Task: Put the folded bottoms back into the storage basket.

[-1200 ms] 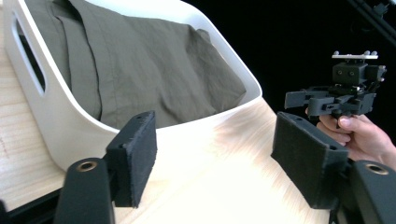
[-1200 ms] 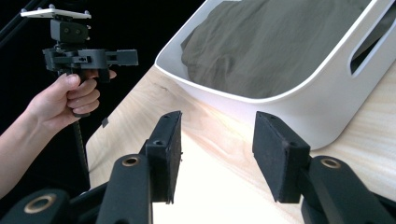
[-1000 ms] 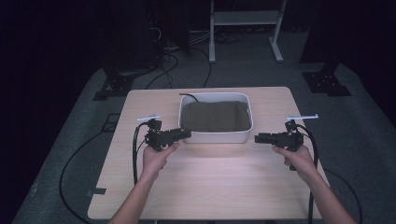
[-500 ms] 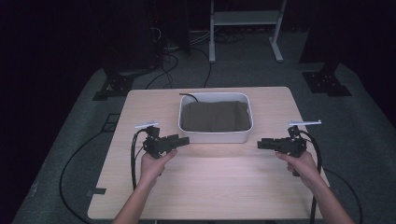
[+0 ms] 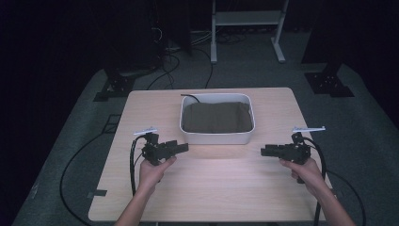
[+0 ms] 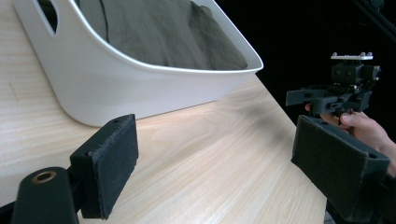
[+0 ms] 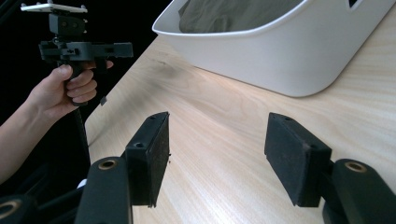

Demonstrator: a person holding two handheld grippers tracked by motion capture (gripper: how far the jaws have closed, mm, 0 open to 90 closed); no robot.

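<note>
A white plastic tub [image 5: 217, 137] stands at the middle back of the wooden table, with a dark olive cloth [image 5: 216, 117] folded inside it. My left gripper [image 5: 182, 147] hovers low by the tub's front left corner and points right. My right gripper [image 5: 263, 151] is held off the front right corner and points left. Both are open with nothing between the pads, and their jaws have just been opening. The left gripper view has its own gripper [image 6: 224, 172] over bare wood, the tub [image 6: 140, 88] beyond it. The right gripper [image 7: 224, 158] likewise faces the tub [image 7: 280, 60].
The light wooden table [image 5: 211, 188] has bare room between the two hands and toward its near edge. Black cables [image 5: 134, 165] trail from each gripper over the table's edge. The floor around is dark carpet, with stand legs [image 5: 329, 84] and a white frame [image 5: 247, 28] behind.
Both hands have drawn back from the tub toward the near edge and sunk a little. The jaws of both grippers stand wider apart than before.
</note>
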